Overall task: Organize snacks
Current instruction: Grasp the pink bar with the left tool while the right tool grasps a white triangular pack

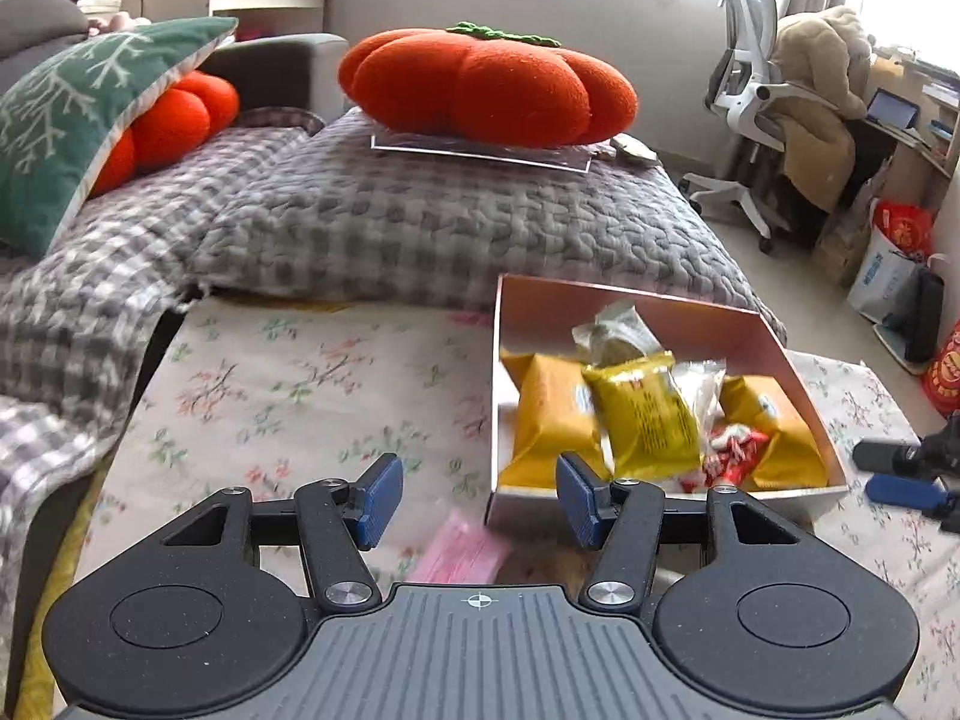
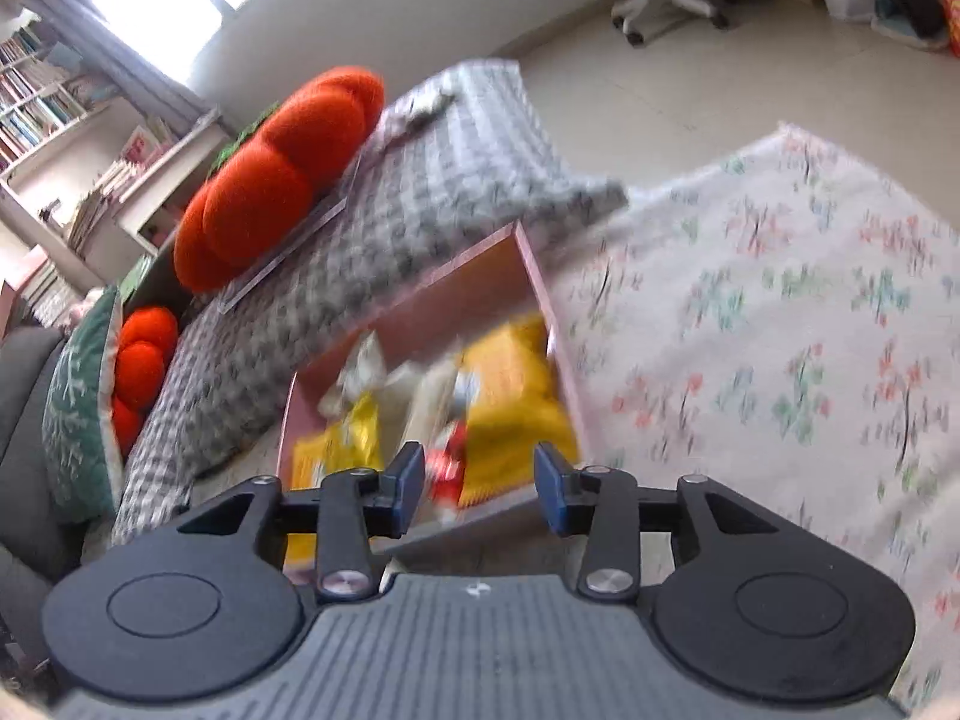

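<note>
i am holding my left claw [image 1: 479, 498] released over the pink packet [image 1: 461, 553], which is lying on the flowered cloth [image 1: 288, 384] just outside the box [image 1: 624, 300]. my right claw [image 2: 477, 489] is also released, empty, near the box's front wall. i am risking nudging that wall, and crowded yellow packets [image 1: 645, 414] are leaving little room.

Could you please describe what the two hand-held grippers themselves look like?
Both look alike. The left hand-held gripper and right hand-held gripper each have a grey ribbed body with a small white crosshair mark, two round black housings, black linkage arms with silver pivot screws, and two blue ribbed pads. No cables or sleeves show.
</note>
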`<state>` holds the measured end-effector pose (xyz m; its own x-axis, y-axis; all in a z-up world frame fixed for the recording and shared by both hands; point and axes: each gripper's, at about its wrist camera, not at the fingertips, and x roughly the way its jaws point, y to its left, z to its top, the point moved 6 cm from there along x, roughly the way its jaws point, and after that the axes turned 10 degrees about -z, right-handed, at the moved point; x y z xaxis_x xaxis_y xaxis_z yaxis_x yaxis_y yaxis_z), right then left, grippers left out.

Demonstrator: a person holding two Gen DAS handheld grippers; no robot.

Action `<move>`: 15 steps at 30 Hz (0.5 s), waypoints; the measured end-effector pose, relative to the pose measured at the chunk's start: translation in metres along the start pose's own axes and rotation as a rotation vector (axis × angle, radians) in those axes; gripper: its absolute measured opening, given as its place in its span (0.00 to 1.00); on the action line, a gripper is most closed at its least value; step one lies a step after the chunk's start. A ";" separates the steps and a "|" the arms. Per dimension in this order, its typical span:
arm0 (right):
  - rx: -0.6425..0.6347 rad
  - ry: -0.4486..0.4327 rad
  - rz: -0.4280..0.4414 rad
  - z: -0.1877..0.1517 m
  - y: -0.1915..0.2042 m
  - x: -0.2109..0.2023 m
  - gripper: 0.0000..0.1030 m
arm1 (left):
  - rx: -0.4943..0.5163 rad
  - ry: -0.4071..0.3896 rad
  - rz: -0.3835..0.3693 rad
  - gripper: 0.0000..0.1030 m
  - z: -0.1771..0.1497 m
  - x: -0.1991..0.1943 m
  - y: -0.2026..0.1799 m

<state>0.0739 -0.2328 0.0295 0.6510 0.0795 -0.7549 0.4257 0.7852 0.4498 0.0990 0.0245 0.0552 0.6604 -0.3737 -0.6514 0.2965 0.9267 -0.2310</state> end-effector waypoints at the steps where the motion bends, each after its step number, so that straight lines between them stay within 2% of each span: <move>1: -0.005 0.036 0.010 -0.008 0.004 0.001 0.42 | -0.002 0.006 0.004 0.54 -0.004 -0.003 0.002; 5: -0.050 0.126 0.031 -0.038 0.010 0.001 0.53 | 0.014 0.031 0.035 0.57 -0.013 -0.003 0.011; 9: -0.115 0.110 -0.024 -0.046 0.010 0.007 0.58 | 0.003 0.096 0.005 0.58 -0.024 0.009 0.017; 15: -0.183 0.069 -0.066 -0.047 0.008 0.013 0.70 | 0.051 0.141 0.032 0.67 -0.039 0.023 0.014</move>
<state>0.0563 -0.1967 0.0011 0.5783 0.0615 -0.8135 0.3403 0.8881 0.3090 0.0917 0.0305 0.0089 0.5681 -0.3311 -0.7534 0.3141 0.9334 -0.1734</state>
